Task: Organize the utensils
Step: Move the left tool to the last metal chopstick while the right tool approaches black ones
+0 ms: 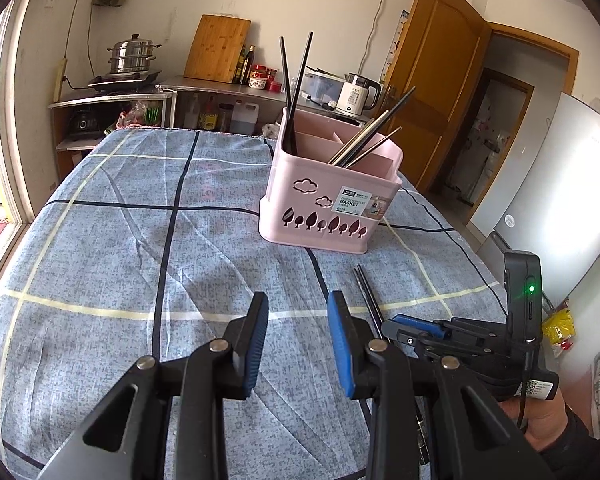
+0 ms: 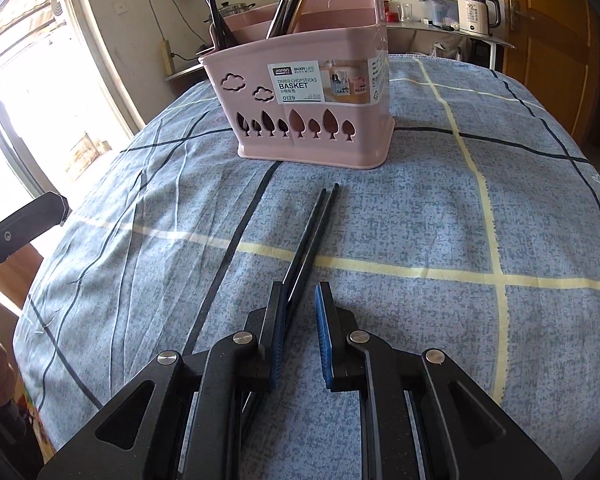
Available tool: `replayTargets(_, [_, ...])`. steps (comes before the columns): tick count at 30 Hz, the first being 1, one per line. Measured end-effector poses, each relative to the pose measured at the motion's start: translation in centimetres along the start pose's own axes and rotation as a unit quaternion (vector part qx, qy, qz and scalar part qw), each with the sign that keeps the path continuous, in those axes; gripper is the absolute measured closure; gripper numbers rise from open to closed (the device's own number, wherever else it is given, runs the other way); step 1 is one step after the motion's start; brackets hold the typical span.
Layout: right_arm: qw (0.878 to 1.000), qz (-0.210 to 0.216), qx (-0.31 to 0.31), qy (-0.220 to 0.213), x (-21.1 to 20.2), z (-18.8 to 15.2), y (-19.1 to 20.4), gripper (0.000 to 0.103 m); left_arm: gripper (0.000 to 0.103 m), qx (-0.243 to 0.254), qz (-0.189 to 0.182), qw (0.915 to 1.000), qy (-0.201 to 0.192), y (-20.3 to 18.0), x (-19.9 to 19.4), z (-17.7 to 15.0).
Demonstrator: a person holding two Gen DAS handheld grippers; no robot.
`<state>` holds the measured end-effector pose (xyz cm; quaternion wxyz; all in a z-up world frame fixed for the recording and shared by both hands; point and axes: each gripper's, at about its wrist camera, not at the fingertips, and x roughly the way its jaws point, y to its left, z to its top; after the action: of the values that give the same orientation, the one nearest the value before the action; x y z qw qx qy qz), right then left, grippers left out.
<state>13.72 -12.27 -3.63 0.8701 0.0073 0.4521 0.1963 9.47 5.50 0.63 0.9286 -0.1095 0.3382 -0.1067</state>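
Looking along the left gripper [image 1: 298,344], the left wrist view shows its two blue-padded fingers parted with only the blue checked tablecloth [image 1: 140,240] between them, gripping nothing. At one o'clock from the fingertips stands a pink divided basket [image 1: 332,200] on the cloth, with dark chopsticks upright in its left compartment and a bundle of chopsticks leaning toward two o'clock in another. A loose pair of black chopsticks [image 1: 366,292] lies on the cloth between basket and fingers, its near end passing behind the right-hand finger. At three o'clock sits the right gripper [image 1: 416,326], held by a hand [image 1: 540,424] at four o'clock. In the right wrist view, the right gripper [image 2: 300,336] has its fingers set narrowly apart; the black chopsticks [image 2: 312,232] lie flat on the cloth, running from the gap toward twelve o'clock, close along the left finger, with a clear gap to the right pad, so they are straddled rather than pinched. The pink basket [image 2: 300,108] stands at twelve o'clock, just beyond the chopstick tips.
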Motion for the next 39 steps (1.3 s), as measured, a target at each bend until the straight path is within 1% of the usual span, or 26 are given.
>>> replayTargets(10, [0.999,-0.034,-0.025,0.013,-0.3,-0.5,1.0,0.088,0.071,0.000,-0.003,0.9999,0.016,-0.7,0.8,-0.3])
replayTargets(11, [0.999,-0.034,-0.027,0.014,-0.3,-0.6,1.0,0.088,0.071,-0.001,-0.003,0.9998,0.017,-0.8,0.9,-0.3])
replayTargets(12, [0.999,-0.034,-0.029,0.015,-0.4,-0.6,0.9,0.091,0.071,-0.001,-0.004,0.9998,0.019,-0.8,0.9,-0.3])
replayTargets(15, [0.999,-0.027,-0.035,0.018,-0.8,-1.0,0.5,0.092,0.071,-0.003,-0.007,0.9996,0.026,-1.0,1.2,-0.4])
replayTargets(21, [0.999,-0.024,-0.023,0.019,-2.2,-2.0,-1.9,0.093,0.071,0.000,-0.019,0.9986,0.050,-2.0,2.5,-0.5])
replayTargets(25, [0.999,-0.027,-0.006,0.018,-3.0,-2.4,-3.8,0.093,0.071,0.007,-0.028,0.9970,0.072,-3.2,4.0,-0.6])
replayTargets(29, [0.999,-0.028,0.005,0.016,-3.4,-2.2,-4.8,0.092,0.071,0.018,-0.031,0.9947,0.096,-4.5,5.9,-0.4])
replayTargets(35, [0.998,-0.041,0.037,-0.003,-3.0,-0.5,-6.2,0.092,0.071,0.041,-0.025,0.9913,0.122,-6.5,9.7,0.8])
replayTargets(39, [0.998,-0.047,0.049,-0.005,-2.1,0.6,-6.9,0.092,0.071,0.046,-0.018,0.9886,0.142,-7.3,12.3,1.1])
